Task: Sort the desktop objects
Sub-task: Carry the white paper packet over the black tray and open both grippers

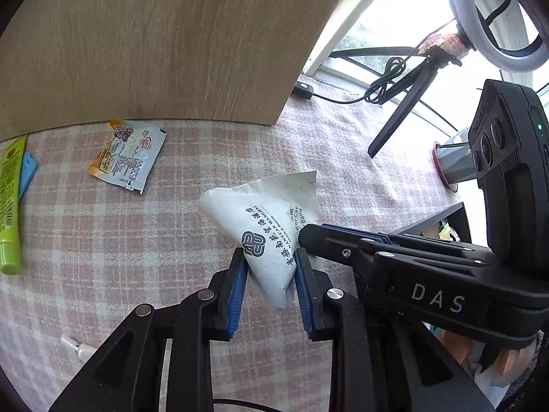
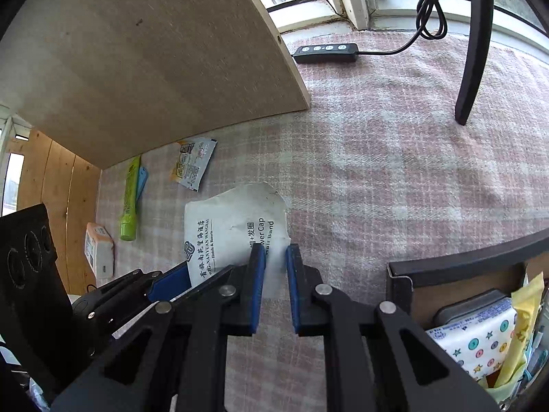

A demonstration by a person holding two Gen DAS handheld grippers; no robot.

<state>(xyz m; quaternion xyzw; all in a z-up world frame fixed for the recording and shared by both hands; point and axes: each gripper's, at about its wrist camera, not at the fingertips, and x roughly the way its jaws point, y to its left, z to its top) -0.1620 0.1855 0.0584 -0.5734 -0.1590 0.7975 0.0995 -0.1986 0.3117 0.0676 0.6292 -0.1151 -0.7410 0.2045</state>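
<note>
A white hotel shower-cap packet (image 1: 264,226) with dark print hangs crumpled above the pink checked tablecloth (image 1: 103,240), with both grippers on it. My left gripper (image 1: 271,257) is shut on its lower end, blue pads pressing both sides. From the right, my right gripper (image 1: 303,237) pinches the packet's right edge. In the right wrist view the packet (image 2: 233,226) is flatter. There my right gripper (image 2: 276,252) is shut on its near edge, and my left gripper (image 2: 178,279) grips the lower left corner.
A coffee sachet (image 1: 127,154), a green tube (image 1: 8,202) and a blue item (image 1: 27,171) lie by the wooden board (image 1: 154,41). At the right, an open box (image 2: 446,267) holds packets. A tripod leg (image 2: 470,68) and a cable switch (image 2: 326,53) are behind.
</note>
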